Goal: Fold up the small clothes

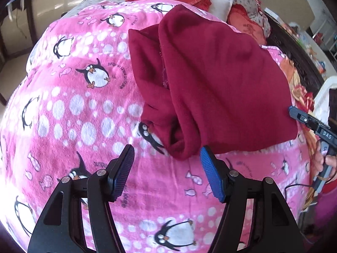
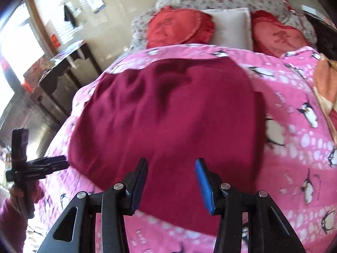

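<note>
garment: dark red fleece garment (image 1: 221, 84) lies folded on the pink penguin blanket (image 1: 73, 109), toward the bed's middle, short of the pillow end
left gripper (image 1: 167, 164): jaws wide, holding nothing, just off the garment's near rolled edge
right gripper (image 2: 171, 179): jaws wide, empty, over the garment's near edge
left view only: layered fold and a rolled tube at the near corner; right gripper enters at the garment's right edge
right view only: garment (image 2: 168, 113) as one broad, blurred sheet; two red cushions (image 2: 179, 27) flank a white pillow (image 2: 231, 27) at the head of the bed; dark side table (image 2: 63, 67) beside the bed's left edge
</note>
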### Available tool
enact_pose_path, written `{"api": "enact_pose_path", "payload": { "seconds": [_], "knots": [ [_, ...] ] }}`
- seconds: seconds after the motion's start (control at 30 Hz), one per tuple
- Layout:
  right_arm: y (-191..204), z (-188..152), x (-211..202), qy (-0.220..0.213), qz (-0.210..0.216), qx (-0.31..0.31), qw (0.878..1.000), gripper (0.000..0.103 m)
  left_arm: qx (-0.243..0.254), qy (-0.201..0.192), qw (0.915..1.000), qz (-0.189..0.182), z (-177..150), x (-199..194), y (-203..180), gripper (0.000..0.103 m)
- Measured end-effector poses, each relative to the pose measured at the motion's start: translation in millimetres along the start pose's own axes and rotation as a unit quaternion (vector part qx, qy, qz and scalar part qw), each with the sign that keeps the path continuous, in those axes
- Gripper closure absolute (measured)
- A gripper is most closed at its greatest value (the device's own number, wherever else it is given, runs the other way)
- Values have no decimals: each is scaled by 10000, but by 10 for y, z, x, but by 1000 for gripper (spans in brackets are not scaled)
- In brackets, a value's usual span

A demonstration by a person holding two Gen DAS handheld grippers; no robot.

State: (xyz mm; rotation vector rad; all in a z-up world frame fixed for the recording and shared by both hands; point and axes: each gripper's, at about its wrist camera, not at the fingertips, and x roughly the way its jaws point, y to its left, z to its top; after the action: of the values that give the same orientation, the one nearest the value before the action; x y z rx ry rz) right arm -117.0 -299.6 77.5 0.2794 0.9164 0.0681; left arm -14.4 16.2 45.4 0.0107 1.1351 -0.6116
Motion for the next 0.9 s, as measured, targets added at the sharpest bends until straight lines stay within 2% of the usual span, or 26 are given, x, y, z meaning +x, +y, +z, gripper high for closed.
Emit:
{"api": "enact_pose_path", "payload": {
  "seconds": [0.13, 0.2, 0.37, 0.47, 0.6, 0.73, 0.83, 0.9],
  "knots": [
    [157, -82, 65, 113, 206, -12, 9997, 58, 70, 40, 9997, -209, 61, 44, 36, 38],
    [177, -95, 105, 195, 293, 95, 9993, 58, 186, 99, 9995, -216, 97, 94, 37, 51],
    [197, -117, 127, 277, 365, 246, 9986, 58, 430, 222, 9982, -360, 151, 223, -84, 68],
    [208, -109, 146, 319, 383, 267, 9984, 58, 527, 222, 9980, -279, 171, 276, -146, 81],
    [285, -86, 167, 361, 423, 200, 9983, 58, 503, 90, 9983, -288, 164, 168, -115, 96],
    [396, -40, 204, 321, 556, 70, 9979, 58, 687, -233, 9974, -40, 90, -64, -76, 96],
    [495, 20, 299, 331, 708, 56, 9969, 58, 572, -164, 9981, 165, -17, -19, 26, 100],
    [582, 72, 401, 390, 832, 32, 9958, 58, 285, 8, 9993, 256, -81, 93, 149, 100]
  ]
}}
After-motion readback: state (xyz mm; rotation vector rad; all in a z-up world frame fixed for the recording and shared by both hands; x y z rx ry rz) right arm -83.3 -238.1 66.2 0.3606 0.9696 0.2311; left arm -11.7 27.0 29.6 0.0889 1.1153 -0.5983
